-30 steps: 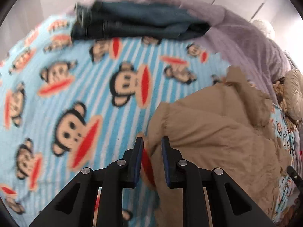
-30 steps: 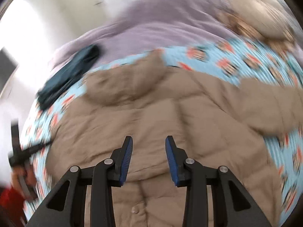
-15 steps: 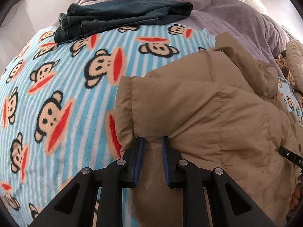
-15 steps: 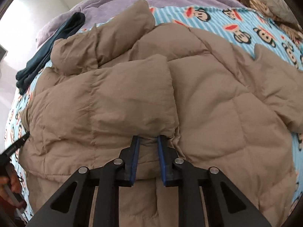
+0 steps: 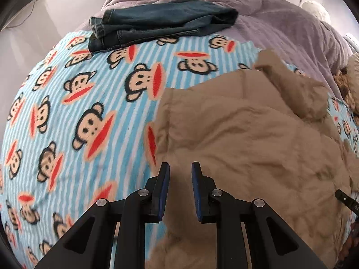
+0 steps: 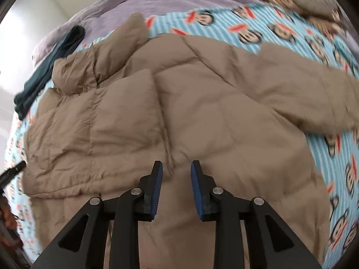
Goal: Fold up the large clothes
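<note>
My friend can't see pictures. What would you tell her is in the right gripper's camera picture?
A big tan puffy jacket lies spread on a blue striped monkey blanket, filling most of the picture. The right gripper points down over it, jaws opening, with nothing pinched between them. Dark folded jeans lie at the far left, by a purple blanket.

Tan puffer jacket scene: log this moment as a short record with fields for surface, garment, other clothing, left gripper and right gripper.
surface: monkey-print blanket on a bed, purple duvet behind it
garment: tan puffer jacket spread on the blanket, one side panel folded over its middle, one sleeve reaching out to the side
other clothing: folded jeans at the blanket's far edge, apart from the jacket
left gripper: above the jacket's edge, jaws apart, nothing pinched
right gripper: above the jacket's middle, jaws opening, nothing between them
</note>
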{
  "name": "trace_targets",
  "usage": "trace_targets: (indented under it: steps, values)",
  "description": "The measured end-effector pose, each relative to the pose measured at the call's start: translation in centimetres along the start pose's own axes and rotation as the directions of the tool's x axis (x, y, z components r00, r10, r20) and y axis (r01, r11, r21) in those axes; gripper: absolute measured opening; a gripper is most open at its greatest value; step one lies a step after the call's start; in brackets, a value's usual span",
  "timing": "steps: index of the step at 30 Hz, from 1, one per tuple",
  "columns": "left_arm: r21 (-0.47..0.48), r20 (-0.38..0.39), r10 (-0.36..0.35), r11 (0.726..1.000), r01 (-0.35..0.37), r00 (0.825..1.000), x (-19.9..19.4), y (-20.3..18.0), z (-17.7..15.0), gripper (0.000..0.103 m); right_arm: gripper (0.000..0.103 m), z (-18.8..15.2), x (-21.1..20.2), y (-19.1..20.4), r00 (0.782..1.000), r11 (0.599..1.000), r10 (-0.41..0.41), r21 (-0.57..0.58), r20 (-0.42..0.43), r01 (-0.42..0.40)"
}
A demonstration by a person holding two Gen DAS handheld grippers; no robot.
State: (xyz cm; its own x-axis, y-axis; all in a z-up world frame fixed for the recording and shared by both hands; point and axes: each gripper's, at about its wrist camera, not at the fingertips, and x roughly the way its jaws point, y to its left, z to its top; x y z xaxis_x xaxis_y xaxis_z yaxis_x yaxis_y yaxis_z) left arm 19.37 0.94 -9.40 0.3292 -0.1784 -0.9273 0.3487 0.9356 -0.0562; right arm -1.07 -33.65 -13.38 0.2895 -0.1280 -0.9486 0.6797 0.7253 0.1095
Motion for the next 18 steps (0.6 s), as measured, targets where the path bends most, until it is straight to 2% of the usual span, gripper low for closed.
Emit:
trace_targets:
  steps: [5,9,10,11,12,13,15,18]
  values:
    - [0.038,-0.030,-0.024,0.999,0.025,0.999,-2.5,-3.4,-2.7,0.022,0.046,-2.0,-2.1,-2.2,0.998,0.998,0.048,0.045,-0.028,-0.047]
    - [0.087,-0.067,-0.060,0.994,0.065,0.996,-3.8,-7.6,-5.4,0.022,0.051,-4.0,-3.3,-4.4,0.993,0.988,0.100,0.121,-0.061,-0.092]
    - [0.099,-0.073,-0.065,0.992,0.072,0.995,-4.0,-8.5,-6.0,0.034,0.054,-4.4,-3.6,-4.8,0.992,0.986,0.107,0.135,-0.063,-0.097]
    - [0.110,-0.080,-0.076,0.990,0.084,0.994,-4.3,-9.6,-6.6,0.071,0.057,-4.9,-3.9,-5.5,0.991,0.983,0.116,0.153,-0.065,-0.105]
    - [0.113,-0.075,-0.089,0.989,0.097,0.993,-4.7,-10.4,-7.0,0.086,0.057,-5.3,-4.3,-6.0,0.990,0.980,0.122,0.165,-0.066,-0.109]
    - [0.115,-0.055,-0.117,0.986,0.123,0.992,-5.4,-11.4,-7.6,0.092,0.058,-5.6,-4.7,-6.6,0.990,0.977,0.128,0.179,-0.064,-0.114]
    - [0.149,-0.061,-0.151,0.976,0.159,0.987,-6.1,-13.2,-8.5,0.092,0.062,-6.2,-5.5,-8.0,0.989,0.972,0.139,0.200,-0.059,-0.124]
    - [0.189,-0.084,-0.142,0.969,0.156,0.986,-6.2,-15.8,-9.5,0.092,0.068,-6.5,-6.2,-9.8,0.988,0.965,0.149,0.224,-0.052,-0.133]
